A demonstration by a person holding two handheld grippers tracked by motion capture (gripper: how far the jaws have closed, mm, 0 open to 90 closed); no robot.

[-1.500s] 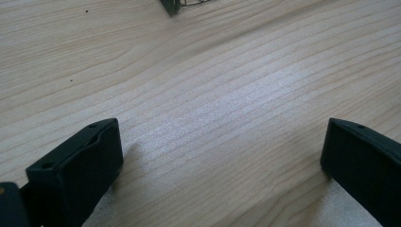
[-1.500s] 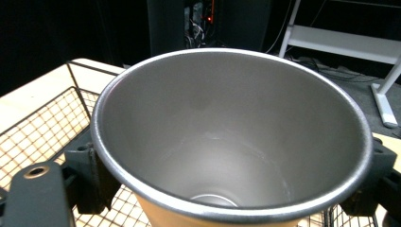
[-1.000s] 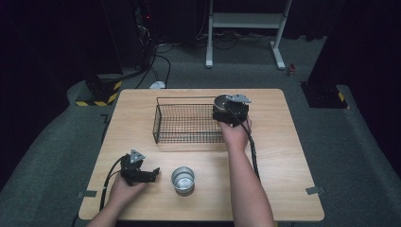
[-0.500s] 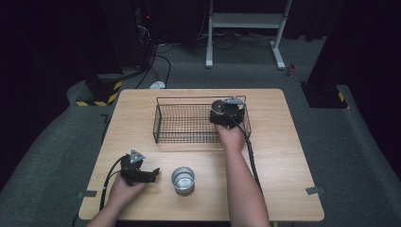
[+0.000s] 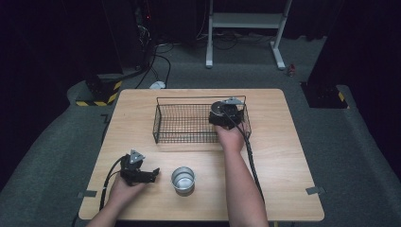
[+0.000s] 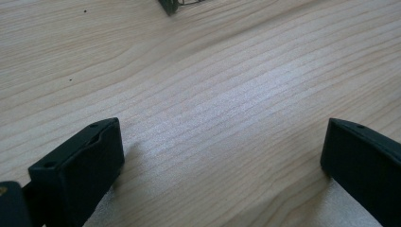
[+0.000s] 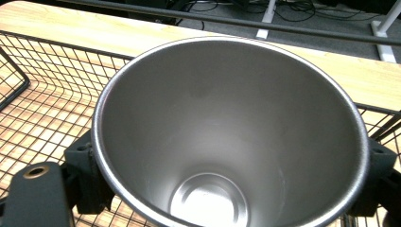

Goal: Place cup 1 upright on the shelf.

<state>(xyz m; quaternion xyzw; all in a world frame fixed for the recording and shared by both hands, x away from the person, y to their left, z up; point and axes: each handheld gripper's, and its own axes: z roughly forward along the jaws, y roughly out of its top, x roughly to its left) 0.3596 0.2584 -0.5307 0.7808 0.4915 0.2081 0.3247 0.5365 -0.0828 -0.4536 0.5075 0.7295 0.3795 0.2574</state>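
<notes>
Right gripper, clenched on a steel cup, now moved from the wire basket's 3 o'clock rim inward, over its floor; lowering likely next. Left gripper released, resting at 9 o'clock of second cup.

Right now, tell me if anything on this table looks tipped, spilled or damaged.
Nothing stands out. The steel cup held by the right gripper is upright and empty over the wire basket. The second cup stands upright on the table, beside the open left gripper.
</notes>
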